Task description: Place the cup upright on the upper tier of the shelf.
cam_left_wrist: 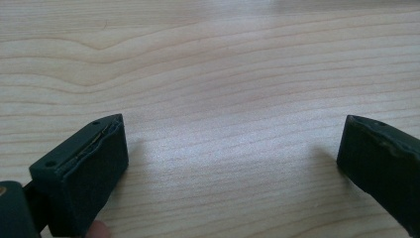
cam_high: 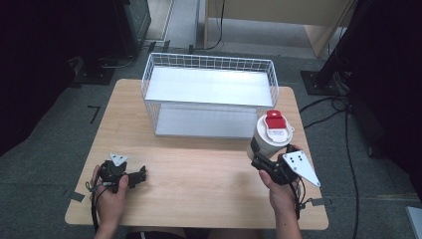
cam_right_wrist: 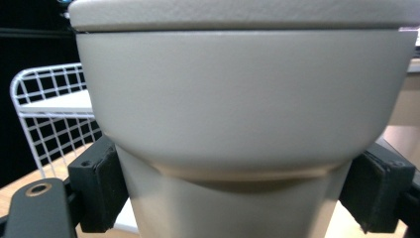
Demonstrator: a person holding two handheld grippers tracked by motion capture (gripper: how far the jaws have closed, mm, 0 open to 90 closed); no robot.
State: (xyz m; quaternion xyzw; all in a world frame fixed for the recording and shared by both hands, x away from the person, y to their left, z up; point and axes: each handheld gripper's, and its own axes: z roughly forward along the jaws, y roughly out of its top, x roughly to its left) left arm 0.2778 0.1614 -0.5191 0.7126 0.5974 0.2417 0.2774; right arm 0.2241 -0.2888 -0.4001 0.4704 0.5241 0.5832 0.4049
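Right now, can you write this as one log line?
right gripper: shut on cup | left gripper: open, resting on table | rack: behind cup

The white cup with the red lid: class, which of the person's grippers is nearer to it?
Right. The right gripper clamps the cup by its sides, while the left gripper rests open on the table, far across from it.

Even overhead light glares off the rack's top shelf [cam_high: 209, 84]; room edges dark, close-ups slightly soft.

The cup [cam_right_wrist: 242, 124] is cut off at the right gripper view's edges.
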